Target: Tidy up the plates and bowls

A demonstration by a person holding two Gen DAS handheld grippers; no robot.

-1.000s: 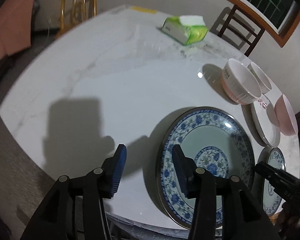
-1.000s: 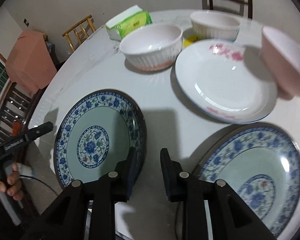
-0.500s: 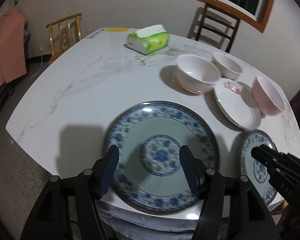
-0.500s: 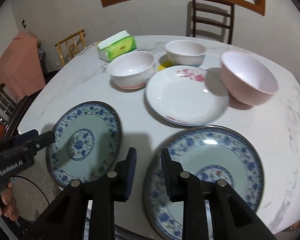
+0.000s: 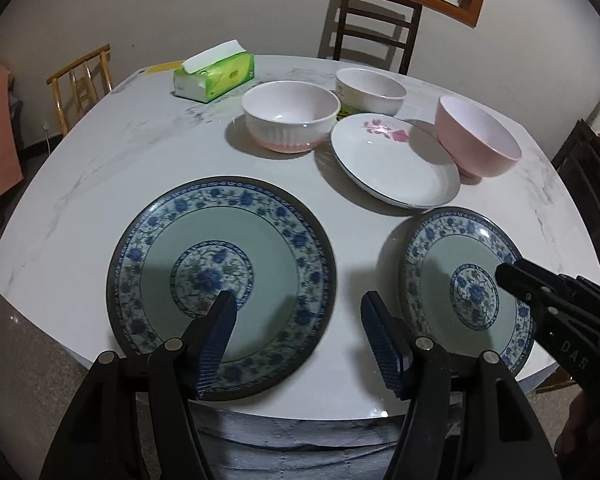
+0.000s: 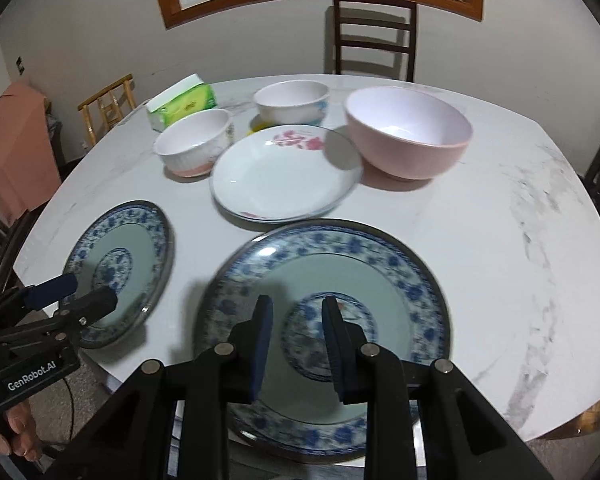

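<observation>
Two blue-patterned plates lie flat near the table's front edge: the left plate [image 5: 212, 276] [image 6: 120, 256] and the right plate [image 5: 460, 280] [image 6: 340, 264]. Behind them stand a white flowered plate [image 5: 392, 164], a ribbed white bowl [image 5: 290, 120], a second white bowl [image 5: 370, 92] and a pink bowl [image 5: 476, 136]. My left gripper [image 5: 300, 320] hovers open over the left plate's right rim, nothing between its fingers. My right gripper [image 6: 298, 328] hangs above the right plate's middle, jaws a narrow gap apart, holding nothing.
A green tissue box [image 5: 216, 76] sits at the back left of the white marble table [image 5: 120, 160]. A dark chair [image 5: 376, 28] stands behind the table and a yellow chair [image 5: 80, 80] at the left. A person's hand [image 6: 16, 436] holds the left gripper.
Both grippers have shifted right along the table's front. The left went from beside the left plate to over it and widened. The right went from between the plates to over the right plate.
</observation>
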